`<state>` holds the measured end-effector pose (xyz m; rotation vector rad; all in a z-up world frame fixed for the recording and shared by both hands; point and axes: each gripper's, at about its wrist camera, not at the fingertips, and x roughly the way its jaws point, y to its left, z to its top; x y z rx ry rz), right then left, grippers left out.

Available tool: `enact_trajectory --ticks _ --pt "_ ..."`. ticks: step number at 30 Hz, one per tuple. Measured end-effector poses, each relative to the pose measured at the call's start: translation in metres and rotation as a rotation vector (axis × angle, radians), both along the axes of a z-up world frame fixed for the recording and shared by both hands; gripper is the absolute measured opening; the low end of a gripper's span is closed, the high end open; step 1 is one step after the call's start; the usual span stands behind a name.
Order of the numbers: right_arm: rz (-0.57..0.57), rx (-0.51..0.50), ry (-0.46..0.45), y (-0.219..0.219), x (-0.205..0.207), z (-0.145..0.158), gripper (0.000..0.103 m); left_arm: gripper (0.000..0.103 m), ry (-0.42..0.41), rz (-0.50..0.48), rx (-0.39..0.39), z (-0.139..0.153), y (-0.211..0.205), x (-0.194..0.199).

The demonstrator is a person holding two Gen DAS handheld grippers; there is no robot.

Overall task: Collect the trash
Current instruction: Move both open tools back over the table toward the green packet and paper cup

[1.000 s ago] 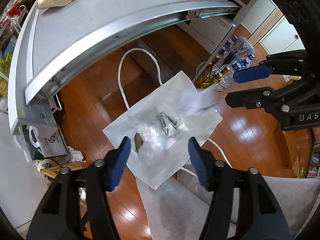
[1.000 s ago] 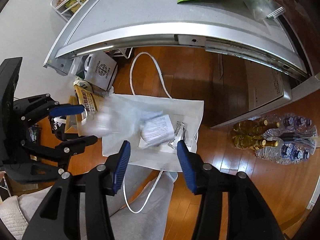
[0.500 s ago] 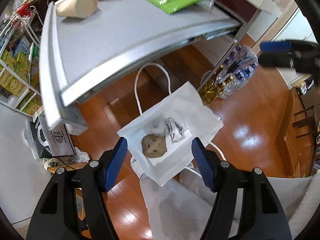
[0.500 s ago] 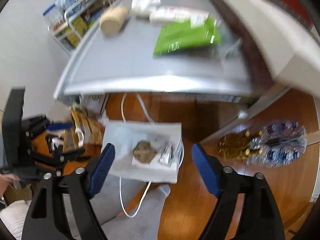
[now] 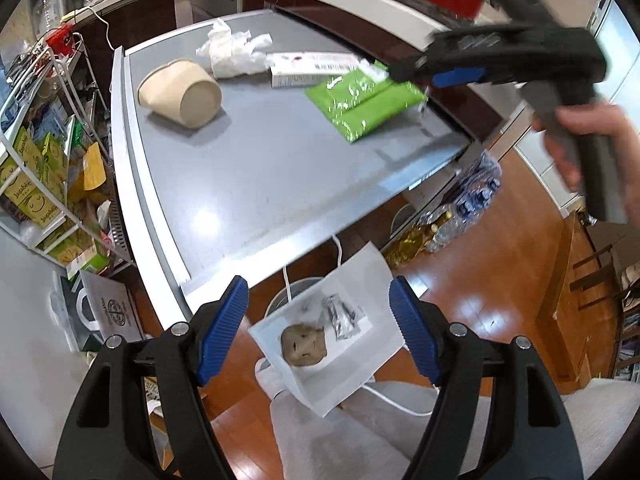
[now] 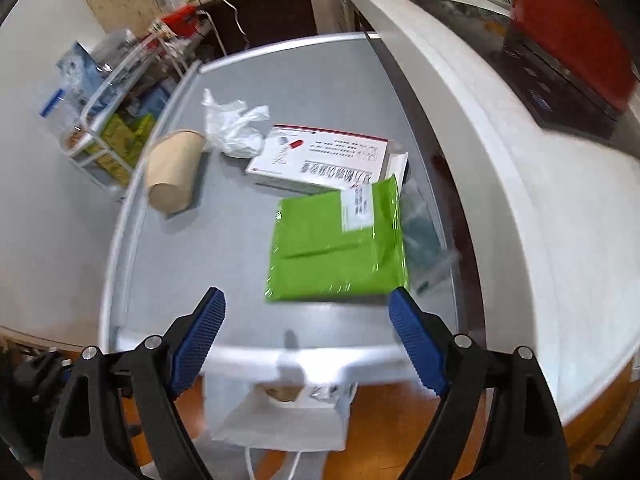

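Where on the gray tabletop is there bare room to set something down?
The near half of the gray tabletop is bare, bordered by the tipped paper cup to the left and the green mailer to the right. The far end is crowded: crumpled plastic, the white box and the mailer sit close together.

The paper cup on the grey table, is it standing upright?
No, the paper cup lies on its side on the table, beside crumpled white plastic.

Black grippers, ribbed blue pads
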<state>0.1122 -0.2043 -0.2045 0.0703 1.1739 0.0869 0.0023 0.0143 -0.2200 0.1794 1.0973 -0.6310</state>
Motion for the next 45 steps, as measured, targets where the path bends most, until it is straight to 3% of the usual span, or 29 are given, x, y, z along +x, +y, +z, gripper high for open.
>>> enact_trajectory --ticks 5,11,14,19,22,24,27,32,36,40,41,44,45 --pt "-0.028 -0.038 0.049 0.005 0.023 -0.024 0.083 0.073 -0.002 -0.016 -0.008 0.003 0.002 0.011" --pt "-0.069 0.149 0.136 0.003 0.031 -0.044 0.086 0.073 0.008 -0.027 -0.001 0.002 0.011 0.023" --pt "-0.002 0.253 0.172 0.024 0.021 -0.049 0.086 0.073 0.013 -0.027 0.001 0.001 0.015 0.029" --pt "0.179 0.183 0.125 0.066 0.002 -0.026 0.085 0.073 0.012 -0.032 0.006 0.001 0.020 0.040" --pt "0.314 -0.054 0.014 0.076 0.005 -0.004 0.085 0.073 0.008 -0.031 0.008 0.002 0.025 0.046" --pt "0.360 -0.116 0.050 0.072 0.016 -0.004 0.087 0.073 0.011 -0.026 0.008 0.001 0.027 0.052" --pt "0.284 -0.049 0.134 0.049 0.039 -0.015 0.087 0.073 0.008 -0.019 0.001 0.003 0.030 0.057" --pt "0.072 0.172 0.212 0.009 0.049 -0.046 0.087 0.073 0.012 -0.007 -0.017 0.003 0.034 0.060" --pt "0.025 0.299 0.229 0.009 0.042 -0.058 0.087 0.073 0.019 -0.010 -0.015 0.001 0.034 0.061" --pt "0.079 0.390 0.261 0.032 0.030 -0.063 0.087 0.073 0.021 -0.015 -0.010 0.000 0.035 0.063" --pt "0.096 0.372 0.261 0.038 0.028 -0.062 0.087 0.073 0.023 -0.015 -0.009 0.000 0.035 0.063" --pt "0.144 0.129 0.211 0.055 0.022 -0.047 0.087 0.073 0.020 -0.006 -0.006 0.000 0.038 0.065" --pt "0.172 0.007 0.171 0.062 0.021 -0.037 0.087 0.073 0.019 -0.005 -0.005 0.000 0.039 0.065"
